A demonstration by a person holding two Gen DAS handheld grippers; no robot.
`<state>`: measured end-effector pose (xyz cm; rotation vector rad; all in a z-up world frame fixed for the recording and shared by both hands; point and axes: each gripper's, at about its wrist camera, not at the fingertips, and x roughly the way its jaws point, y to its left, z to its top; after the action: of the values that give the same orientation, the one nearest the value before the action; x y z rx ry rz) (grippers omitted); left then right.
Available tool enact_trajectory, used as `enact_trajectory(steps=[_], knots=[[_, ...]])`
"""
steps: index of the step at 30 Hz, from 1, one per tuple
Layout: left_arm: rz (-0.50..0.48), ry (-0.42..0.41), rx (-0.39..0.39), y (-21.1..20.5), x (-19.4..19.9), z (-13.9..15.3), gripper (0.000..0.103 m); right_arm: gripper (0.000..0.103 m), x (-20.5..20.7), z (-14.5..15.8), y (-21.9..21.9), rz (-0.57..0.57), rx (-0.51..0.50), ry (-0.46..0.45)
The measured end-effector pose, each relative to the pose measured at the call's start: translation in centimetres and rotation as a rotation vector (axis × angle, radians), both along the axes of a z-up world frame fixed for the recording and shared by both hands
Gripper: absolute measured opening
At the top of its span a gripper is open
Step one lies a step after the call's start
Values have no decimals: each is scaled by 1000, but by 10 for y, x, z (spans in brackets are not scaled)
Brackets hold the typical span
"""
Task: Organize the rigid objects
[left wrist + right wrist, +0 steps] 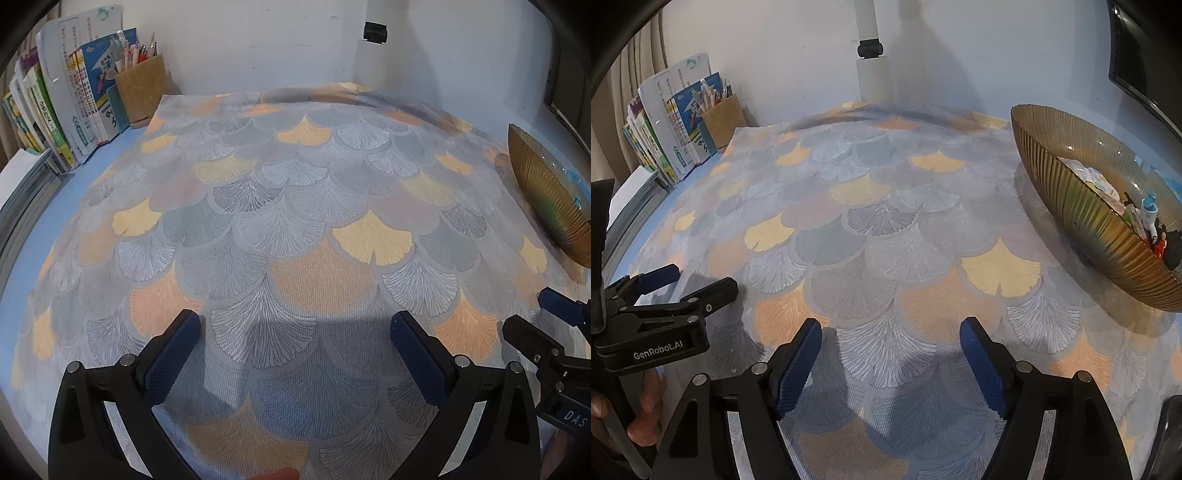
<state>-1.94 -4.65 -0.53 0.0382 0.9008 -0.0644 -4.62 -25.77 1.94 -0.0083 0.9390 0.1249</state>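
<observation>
A: Nearest in the left wrist view, the left gripper has its jaws spread wide with nothing between them, only the patterned cloth below.

B: Same for the right gripper: wide open, empty, hanging over bare cloth. In the right wrist view the left gripper sits low at the left side, beside it, and the person's hand shows on its handle.

A: So nobody holds anything. Which step is this, in his judgement?

B: Either the start of a pick or the end of the job. The cloth carries no loose items in either view.

A: Farther out, to the right, stands the ribbed amber bowl. Small things lie inside: a pen-like piece with a blue cap, something red, something dark, some pale bits. They are too small to name.

B: The task's things seem to be there, in the bowl, well apart from both grippers.

A: At the far left, against the wall, are the books and a pen cup.

B: A next move would likely call for the right gripper to swing right and dip over the rim, jaws narrowed to suit a slim piece. The steep wall could crowd the fingers.
</observation>
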Motion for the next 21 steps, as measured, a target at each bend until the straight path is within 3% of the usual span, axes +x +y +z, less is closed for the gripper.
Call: enact_trajectory(steps=[21], knots=[[-4, -2, -3, 1, 6, -2, 103, 83, 1, 0, 0, 18, 16, 7]])
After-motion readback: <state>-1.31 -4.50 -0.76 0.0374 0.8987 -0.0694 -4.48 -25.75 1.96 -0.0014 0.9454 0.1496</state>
